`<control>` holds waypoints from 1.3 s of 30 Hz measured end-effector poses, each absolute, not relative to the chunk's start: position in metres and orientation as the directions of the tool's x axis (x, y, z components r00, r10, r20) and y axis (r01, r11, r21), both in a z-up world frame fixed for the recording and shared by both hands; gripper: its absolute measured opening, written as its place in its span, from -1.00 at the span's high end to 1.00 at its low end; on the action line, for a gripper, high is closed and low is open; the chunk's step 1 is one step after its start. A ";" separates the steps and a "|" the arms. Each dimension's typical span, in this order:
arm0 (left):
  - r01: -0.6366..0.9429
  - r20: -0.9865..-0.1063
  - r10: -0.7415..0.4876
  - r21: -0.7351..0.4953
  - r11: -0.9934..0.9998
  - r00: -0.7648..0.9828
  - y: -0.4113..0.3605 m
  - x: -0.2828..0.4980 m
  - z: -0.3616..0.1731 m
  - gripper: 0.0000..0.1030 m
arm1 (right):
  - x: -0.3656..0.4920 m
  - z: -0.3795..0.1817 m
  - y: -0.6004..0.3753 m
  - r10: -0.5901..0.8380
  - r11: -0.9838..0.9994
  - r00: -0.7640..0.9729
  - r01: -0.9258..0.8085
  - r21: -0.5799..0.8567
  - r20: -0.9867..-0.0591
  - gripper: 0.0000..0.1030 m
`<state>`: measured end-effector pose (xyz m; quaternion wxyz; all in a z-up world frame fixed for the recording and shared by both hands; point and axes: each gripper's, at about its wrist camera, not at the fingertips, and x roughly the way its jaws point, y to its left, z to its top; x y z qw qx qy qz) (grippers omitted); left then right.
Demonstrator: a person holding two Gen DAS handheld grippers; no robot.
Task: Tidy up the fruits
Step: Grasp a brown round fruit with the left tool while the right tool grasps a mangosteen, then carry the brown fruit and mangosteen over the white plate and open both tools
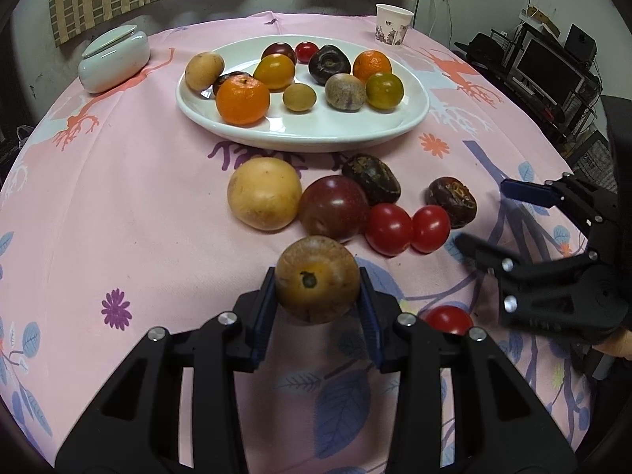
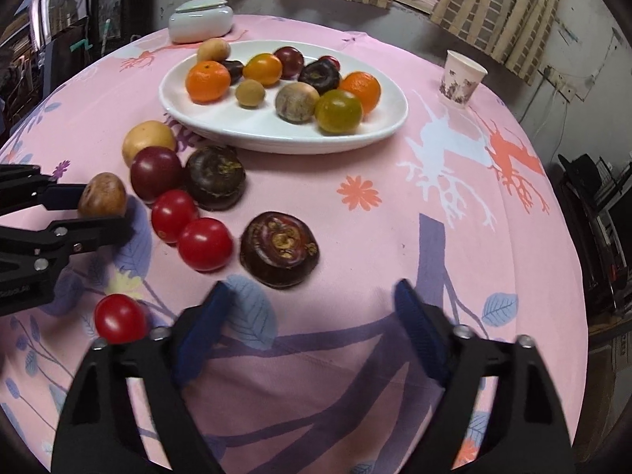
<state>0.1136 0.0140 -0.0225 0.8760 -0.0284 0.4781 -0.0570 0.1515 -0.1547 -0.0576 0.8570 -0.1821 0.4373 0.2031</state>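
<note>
My left gripper (image 1: 318,308) is clamped on a brownish round fruit (image 1: 317,278), stem scar facing the camera, both blue pads pressed to its sides and holding it just above the pink floral tablecloth (image 1: 138,205). My right gripper (image 2: 312,316) stands apart, nothing between its fingers, hanging over bare cloth just short of a dark purple mangosteen (image 2: 279,251). Beside that lie two cherry tomatoes (image 2: 204,243) touching each other (a third (image 2: 119,318) sits alone, nearer me). Beyond, the white oval plate (image 1: 300,138) carries tangerines (image 1: 242,100) and other fruits. A paper cup (image 1: 393,23) stands behind it.
</note>
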 end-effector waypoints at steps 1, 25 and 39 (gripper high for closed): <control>0.073 -0.835 -0.127 -0.105 0.992 0.535 0.014 0.114 -0.023 0.23 | 0.154 -0.059 -0.156 0.204 0.859 0.533 -0.500 -0.111 -0.821 -0.45; 0.087 -0.823 -0.144 -0.116 0.990 0.550 0.011 0.108 -0.014 0.23 | 0.155 -0.044 -0.157 0.345 0.853 0.527 -0.521 0.026 -0.777 0.14; 0.100 -0.771 -0.167 -0.134 0.986 0.615 0.017 0.094 0.057 0.23 | 0.129 0.042 -0.191 0.375 0.864 0.638 -0.504 0.004 -0.673 0.13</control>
